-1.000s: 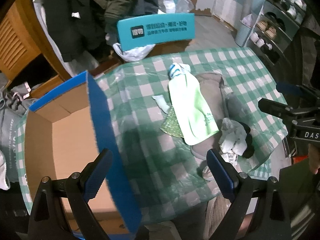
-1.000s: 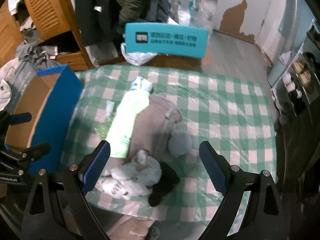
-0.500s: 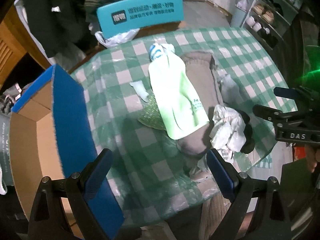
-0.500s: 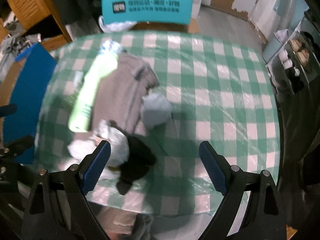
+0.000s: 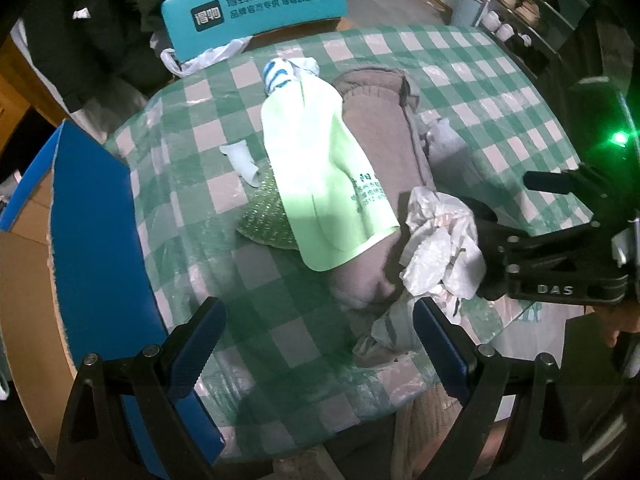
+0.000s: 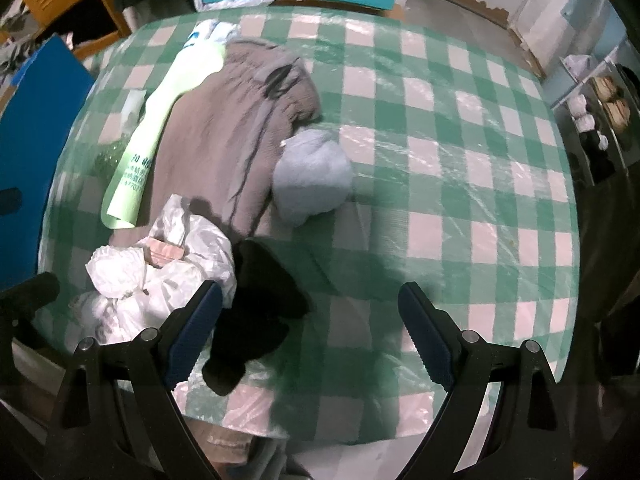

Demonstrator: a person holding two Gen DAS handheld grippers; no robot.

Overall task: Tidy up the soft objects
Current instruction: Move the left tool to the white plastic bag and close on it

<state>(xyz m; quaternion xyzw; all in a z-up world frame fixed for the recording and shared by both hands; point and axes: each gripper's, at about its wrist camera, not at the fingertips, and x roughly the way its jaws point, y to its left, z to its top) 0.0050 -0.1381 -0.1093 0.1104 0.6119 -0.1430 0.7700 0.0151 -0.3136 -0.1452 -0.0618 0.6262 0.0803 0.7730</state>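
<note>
While both tools hang above the table (image 6: 440, 128), we see the left gripper (image 5: 318, 344) spread wide and empty over the near edge, and the right gripper (image 6: 310, 332) equally wide, holding nothing, its left finger just above the black cloth (image 6: 256, 320). Along the left side lie the brown garment (image 6: 224, 136), green bag (image 5: 320, 176), white plastic bag (image 6: 160, 272) and pale blue bundle (image 6: 312, 176). Since half a second ago, both grippers have come closer to the pile.

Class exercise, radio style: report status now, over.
Left gripper and right gripper open, empty. Soft pile on table: grey garment, white bag, black cloth. Box open left. Nothing blocking.
</note>
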